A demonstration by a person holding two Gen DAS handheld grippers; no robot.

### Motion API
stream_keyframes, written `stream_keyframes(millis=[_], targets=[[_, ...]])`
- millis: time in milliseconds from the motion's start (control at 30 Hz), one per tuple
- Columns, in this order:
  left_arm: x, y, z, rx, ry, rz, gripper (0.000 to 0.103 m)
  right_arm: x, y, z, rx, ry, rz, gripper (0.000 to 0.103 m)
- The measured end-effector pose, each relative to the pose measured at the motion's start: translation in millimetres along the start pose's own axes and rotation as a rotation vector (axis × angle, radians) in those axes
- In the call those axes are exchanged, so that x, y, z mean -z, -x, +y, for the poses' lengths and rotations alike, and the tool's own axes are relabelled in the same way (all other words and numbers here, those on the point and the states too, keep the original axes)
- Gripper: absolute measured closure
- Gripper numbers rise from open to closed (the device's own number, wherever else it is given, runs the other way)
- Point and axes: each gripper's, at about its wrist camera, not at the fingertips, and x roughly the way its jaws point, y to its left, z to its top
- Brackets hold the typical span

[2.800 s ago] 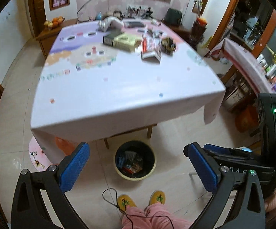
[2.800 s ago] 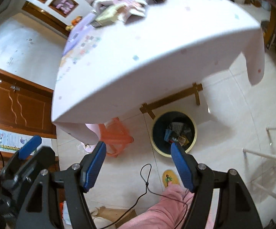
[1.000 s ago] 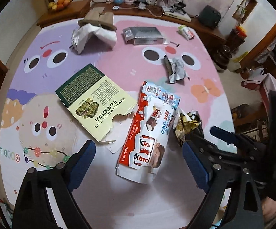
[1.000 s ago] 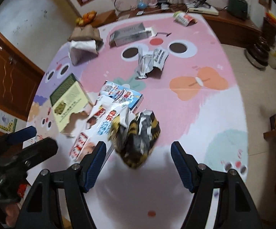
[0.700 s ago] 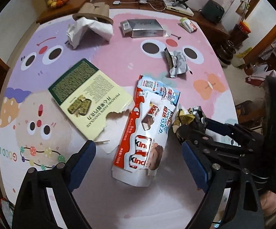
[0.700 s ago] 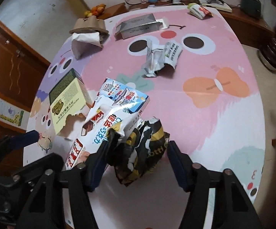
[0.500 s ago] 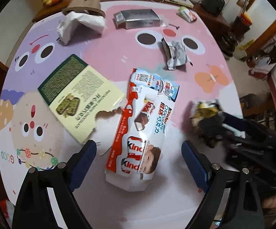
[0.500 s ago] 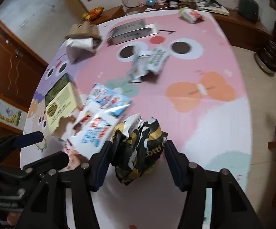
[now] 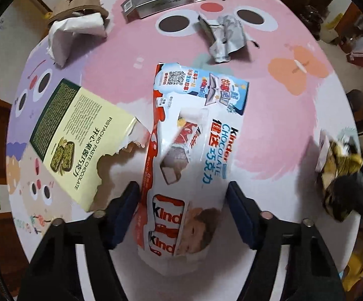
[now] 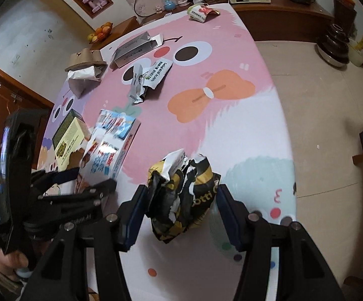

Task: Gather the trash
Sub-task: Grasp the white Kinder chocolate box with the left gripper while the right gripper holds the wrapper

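Trash: crumpled black-gold wrapper (image 10: 181, 195) | right tool (image 10: 179, 213) clamps it | left tool (image 9: 182, 209) closing round Kinder box (image 9: 189, 150), grip unclear

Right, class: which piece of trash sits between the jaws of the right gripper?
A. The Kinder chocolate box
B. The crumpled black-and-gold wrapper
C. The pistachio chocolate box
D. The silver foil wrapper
B: in the right wrist view the right gripper has its jaws closed on the crumpled black-and-gold wrapper, pads pressing both sides.
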Motion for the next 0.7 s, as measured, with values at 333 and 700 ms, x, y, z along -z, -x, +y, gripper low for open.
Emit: stream_keyframes(millis=[333,700], targets=[[17.8,36.6,-5.0,0.072,-0.028,-0.077,0.066,25.8,16.4,1.4,-0.036,-0.065,-0.022,0.048],[71.4,120.0,14.0,0.174,-0.128,-0.228,0.066,63.4,55.6,33.0,-0.026,-0.116,-0.131,0.048]])
